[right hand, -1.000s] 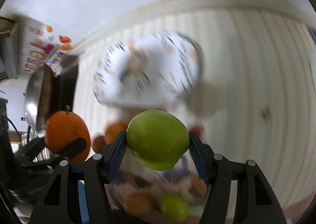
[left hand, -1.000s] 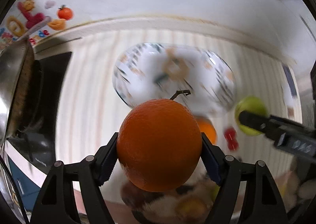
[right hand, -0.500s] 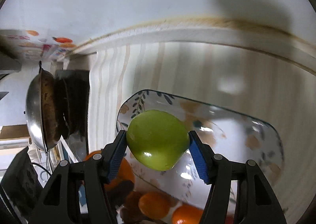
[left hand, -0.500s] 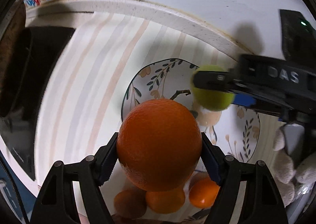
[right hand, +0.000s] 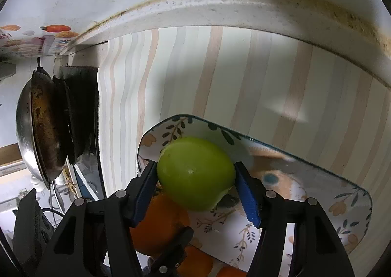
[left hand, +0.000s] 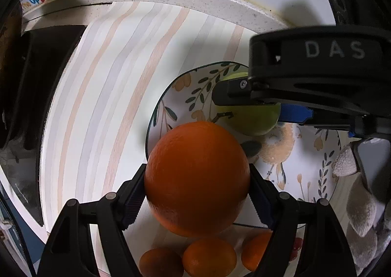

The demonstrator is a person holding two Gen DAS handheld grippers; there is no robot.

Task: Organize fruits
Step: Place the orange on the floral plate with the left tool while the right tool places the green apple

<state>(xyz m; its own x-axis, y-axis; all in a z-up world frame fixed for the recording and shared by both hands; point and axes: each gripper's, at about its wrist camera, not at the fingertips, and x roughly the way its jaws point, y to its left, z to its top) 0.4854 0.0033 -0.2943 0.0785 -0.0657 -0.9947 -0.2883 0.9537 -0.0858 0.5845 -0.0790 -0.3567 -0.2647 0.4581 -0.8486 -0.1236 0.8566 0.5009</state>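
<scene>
1. Two fruits are held over the floral plate (right hand: 352,206).
2. Large orange (left hand: 196,178) is clamped by left gripper (left hand: 196,193).
3. Green apple (right hand: 195,174) is clamped by right gripper (right hand: 196,186).
4. Smaller oranges (left hand: 209,256) are seen below, near the plate.

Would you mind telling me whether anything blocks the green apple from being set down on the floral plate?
Nothing visible does: the green apple hangs over bare floral plate, with the orange alongside.
</scene>
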